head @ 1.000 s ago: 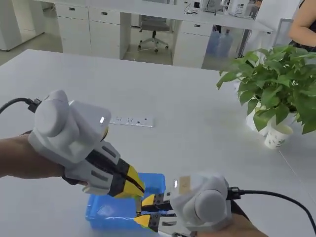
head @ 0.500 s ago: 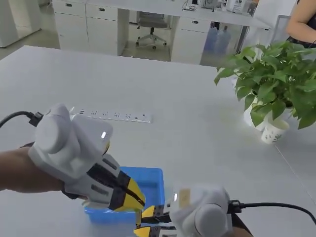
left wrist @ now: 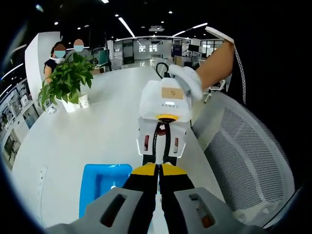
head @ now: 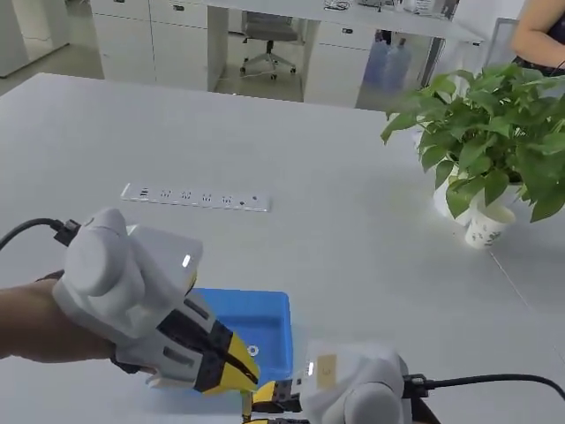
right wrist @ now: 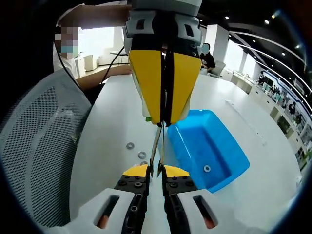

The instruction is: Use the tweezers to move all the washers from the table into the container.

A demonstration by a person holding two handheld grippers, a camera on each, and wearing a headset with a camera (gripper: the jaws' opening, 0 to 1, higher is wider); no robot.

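Note:
The thin metal tweezers (right wrist: 159, 146) run between my two grippers, which meet tip to tip at the near edge of the blue container (head: 274, 311). My left gripper (right wrist: 163, 119) is shut on the tweezers' far end. My right gripper (right wrist: 156, 171) is closed around their near end. Two washers (right wrist: 130, 146) lie on the white table left of the container (right wrist: 214, 141). One washer (right wrist: 207, 168) lies inside it, also seen in the head view as a washer (head: 253, 351). In the head view, the left gripper (head: 237, 375) is above the right gripper (head: 260, 408).
A white power strip (head: 194, 198) lies on the table beyond the container. A potted plant (head: 481, 150) and a paper cup (head: 481, 231) stand at the right. A mesh chair (right wrist: 44, 146) is beside the table's near edge. People stand in the background.
The head camera has tilted, so the container sits higher in the picture. The grippers stay tip to tip by its near edge.

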